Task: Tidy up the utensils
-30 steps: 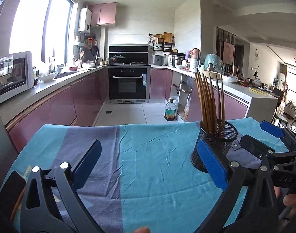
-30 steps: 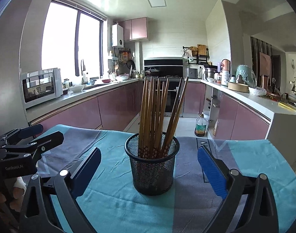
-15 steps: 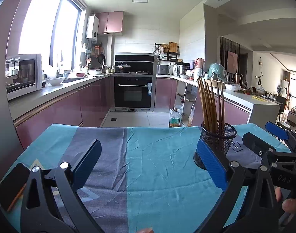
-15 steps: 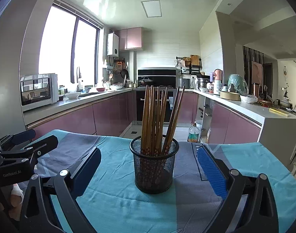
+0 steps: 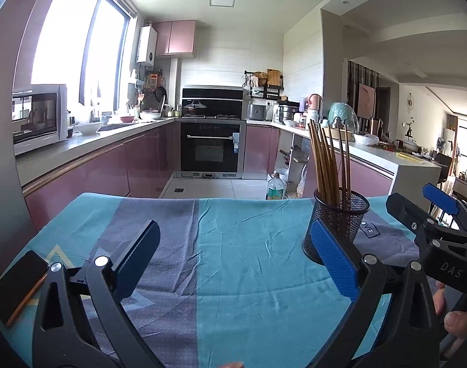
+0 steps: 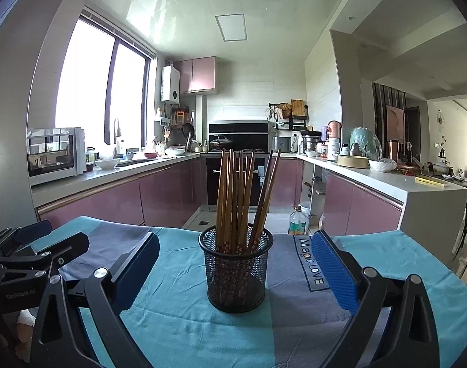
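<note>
A black mesh cup (image 6: 235, 270) stands upright on the teal and grey cloth (image 6: 184, 322), holding several brown chopsticks (image 6: 239, 196). My right gripper (image 6: 236, 271) is open and empty, with the cup straight ahead between its fingers and a little beyond them. In the left wrist view the cup (image 5: 337, 224) stands to the right, just behind my right-hand finger, with the chopsticks (image 5: 328, 159) standing in it. My left gripper (image 5: 233, 260) is open and empty over the cloth (image 5: 233, 276). The right gripper also shows in the left wrist view (image 5: 429, 211), beside the cup.
A phone (image 5: 17, 285) lies on the cloth at the near left. Beyond the table's far edge are pink kitchen cabinets (image 5: 110, 165), an oven (image 5: 212, 150), a microwave (image 5: 38, 116) and a white counter (image 6: 396, 181) at the right.
Both views have tilted upward and drawn back a little, so the cup sits lower and slightly farther in each. Both grippers stay open. The cup and chopsticks have not moved.
</note>
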